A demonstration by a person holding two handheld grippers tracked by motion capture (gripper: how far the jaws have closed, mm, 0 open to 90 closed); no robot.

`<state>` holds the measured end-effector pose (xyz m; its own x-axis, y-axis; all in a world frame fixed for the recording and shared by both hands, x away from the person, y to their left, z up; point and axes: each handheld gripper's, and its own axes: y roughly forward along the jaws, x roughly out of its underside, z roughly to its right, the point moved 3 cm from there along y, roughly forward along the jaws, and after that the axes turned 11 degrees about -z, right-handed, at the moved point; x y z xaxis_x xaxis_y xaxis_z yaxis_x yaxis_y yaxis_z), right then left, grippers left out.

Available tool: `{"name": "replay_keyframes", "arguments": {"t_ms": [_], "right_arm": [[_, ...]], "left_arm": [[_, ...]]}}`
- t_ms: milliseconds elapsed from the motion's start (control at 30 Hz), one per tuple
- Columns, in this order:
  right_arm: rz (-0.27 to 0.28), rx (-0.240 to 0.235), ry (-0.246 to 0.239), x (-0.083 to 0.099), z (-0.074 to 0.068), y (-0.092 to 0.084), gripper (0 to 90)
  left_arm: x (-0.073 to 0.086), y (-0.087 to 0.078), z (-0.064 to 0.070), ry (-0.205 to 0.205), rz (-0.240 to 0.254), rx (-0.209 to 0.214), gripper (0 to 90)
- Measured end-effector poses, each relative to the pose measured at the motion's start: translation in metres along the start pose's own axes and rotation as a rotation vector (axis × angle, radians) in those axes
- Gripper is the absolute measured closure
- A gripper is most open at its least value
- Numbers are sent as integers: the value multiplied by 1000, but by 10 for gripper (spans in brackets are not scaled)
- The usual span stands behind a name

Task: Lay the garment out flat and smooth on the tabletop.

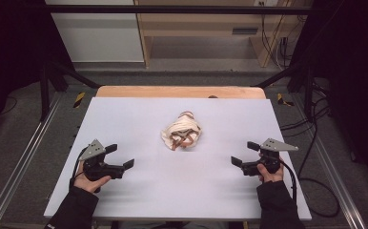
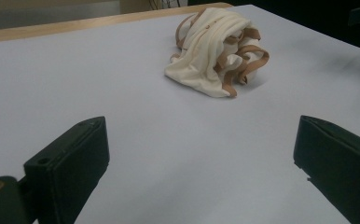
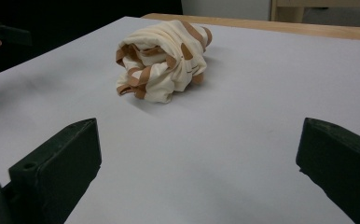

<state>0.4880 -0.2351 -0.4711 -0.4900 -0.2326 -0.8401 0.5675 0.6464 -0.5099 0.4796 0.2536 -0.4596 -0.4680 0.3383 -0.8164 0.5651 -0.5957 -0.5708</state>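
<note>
— While you read from the left edge, what comes first?

— One black two-jaw left gripper (image 1: 121, 156) with a grey three-cornered plate on top, held in the person's left hand (image 1: 87, 180) at the near left of the flat, matte, pale lavender tabletop (image 1: 139, 119). Its jaws stand well apart with nothing between them. A dark sleeve (image 1: 75, 210) covers the forearm behind it.

— And the jaws up close?

— In the left gripper view they are blocky, dull black pieces with flat inner faces, one at each lower corner, bare smooth board between them.

— What lies in the middle?

— One crumpled bundle of soft cream cloth with tan-brown bands (image 1: 182, 130), bunched into a rounded heap of folds. It rests on the tabletop a little beyond centre, between the two grippers and well apart from both. The bands loop out of the folds like trim or straps; I cannot tell which.

— And to the right?

— One matching black right gripper (image 1: 245, 154), also with a grey plate, held in the right hand (image 1: 270, 174). Its jaws too are spread wide, empty. A cable trails from it off the near right corner.

— Anything beyond the board?

— A strip of light wooden edge (image 1: 172, 91) along the far side, rounded at the corners, grey floor and pale wooden furniture behind it.

— The count?

— Two grippers, two hands, one cloth bundle.
</note>
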Motion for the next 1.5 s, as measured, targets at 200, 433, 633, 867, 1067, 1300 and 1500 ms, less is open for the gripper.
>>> {"name": "replay_keyframes", "arguments": {"t_ms": [200,433,633,867,1067,1300,1500], "right_arm": [[-1,14,-2,-4,-3,3,4],[-9,21,-24,-11,-11,10,8],[-19,15,-29,-18,-19,20,17],[-36,14,-47,-26,-27,33,24],[-36,18,-52,-32,-31,42,29],[-59,27,-48,-36,-33,56,40],[-82,37,-51,-39,-36,69,64]], "left_arm": [[-5,6,5,-2,-7,-8,33],[-10,13,8,-9,-25,-28,33],[-17,17,12,-15,-26,-28,33],[-26,25,14,-5,-35,-34,33],[-34,33,18,4,-39,-35,33],[-44,53,24,8,-55,-35,36],[-47,70,30,19,-85,-33,54]]}}
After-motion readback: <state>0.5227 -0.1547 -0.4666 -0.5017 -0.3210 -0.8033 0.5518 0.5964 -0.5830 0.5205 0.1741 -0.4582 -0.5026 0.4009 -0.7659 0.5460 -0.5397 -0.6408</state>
